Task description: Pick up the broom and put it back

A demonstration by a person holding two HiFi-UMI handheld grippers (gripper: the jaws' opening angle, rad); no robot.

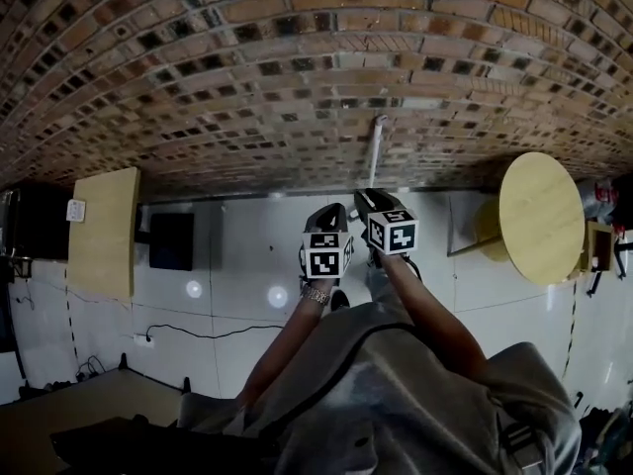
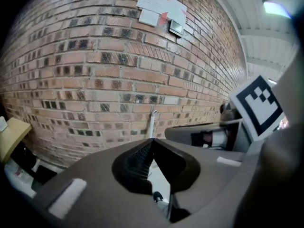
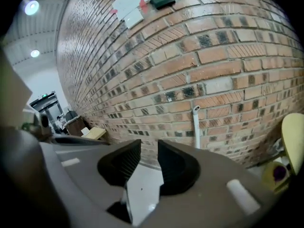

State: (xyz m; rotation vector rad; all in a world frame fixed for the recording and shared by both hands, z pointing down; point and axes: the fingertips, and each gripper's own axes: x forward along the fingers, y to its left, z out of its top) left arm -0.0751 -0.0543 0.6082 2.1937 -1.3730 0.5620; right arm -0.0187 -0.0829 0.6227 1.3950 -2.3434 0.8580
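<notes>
The broom's white handle (image 1: 377, 151) stands upright against the brick wall, straight ahead of both grippers; its head is hidden behind them. In the left gripper view the handle (image 2: 152, 124) rises just beyond the jaw tips, and in the right gripper view it (image 3: 195, 126) stands a little right of the jaws. My left gripper (image 1: 332, 212) is shut with its pads meeting and nothing between them. My right gripper (image 1: 368, 197) is beside it, with a narrow empty gap between its pads. Neither gripper touches the broom.
A round yellow table (image 1: 541, 218) stands at the right near the wall, a wooden board (image 1: 104, 231) and a black box (image 1: 171, 240) at the left. A cable (image 1: 188, 332) runs over the white tiled floor. Papers (image 2: 161, 6) are stuck high on the wall.
</notes>
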